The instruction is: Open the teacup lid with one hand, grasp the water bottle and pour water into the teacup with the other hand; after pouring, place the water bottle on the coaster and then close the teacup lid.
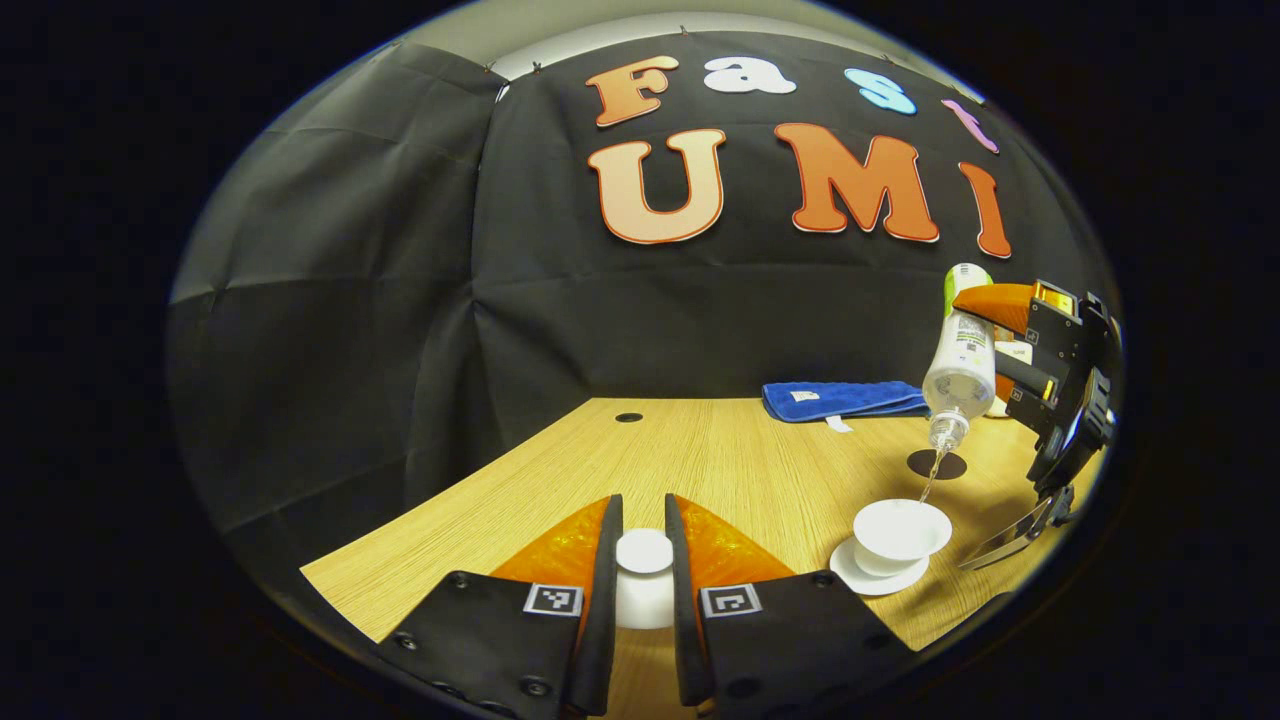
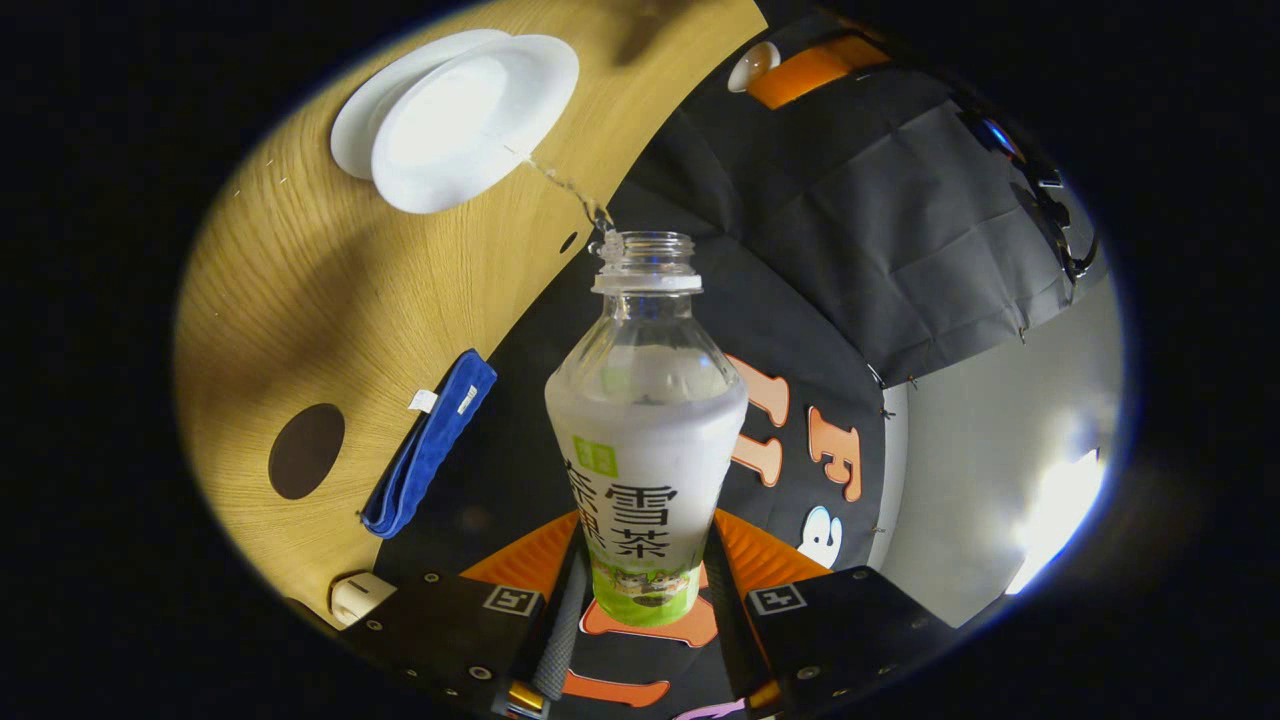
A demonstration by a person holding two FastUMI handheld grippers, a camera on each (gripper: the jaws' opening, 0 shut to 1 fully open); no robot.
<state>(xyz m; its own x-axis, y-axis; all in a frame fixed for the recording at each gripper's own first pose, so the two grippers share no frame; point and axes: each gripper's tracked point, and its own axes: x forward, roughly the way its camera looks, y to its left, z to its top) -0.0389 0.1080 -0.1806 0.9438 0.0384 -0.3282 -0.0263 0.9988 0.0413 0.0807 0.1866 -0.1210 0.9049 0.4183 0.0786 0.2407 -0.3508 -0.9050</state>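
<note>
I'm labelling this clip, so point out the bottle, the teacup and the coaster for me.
bottle (image 2: 645,440): right gripper view, on its labelled body.
teacup (image 1: 900,530): left gripper view, on the open bowl.
coaster (image 2: 306,451): right gripper view, on the middle of the dark disc.

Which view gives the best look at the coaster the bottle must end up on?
The right gripper view: the coaster shows as a full dark oval on bare table, near the blue towel. In the left gripper view the coaster is a thin sliver far off, behind the teacup, with the water bottle tipped above it.
</note>
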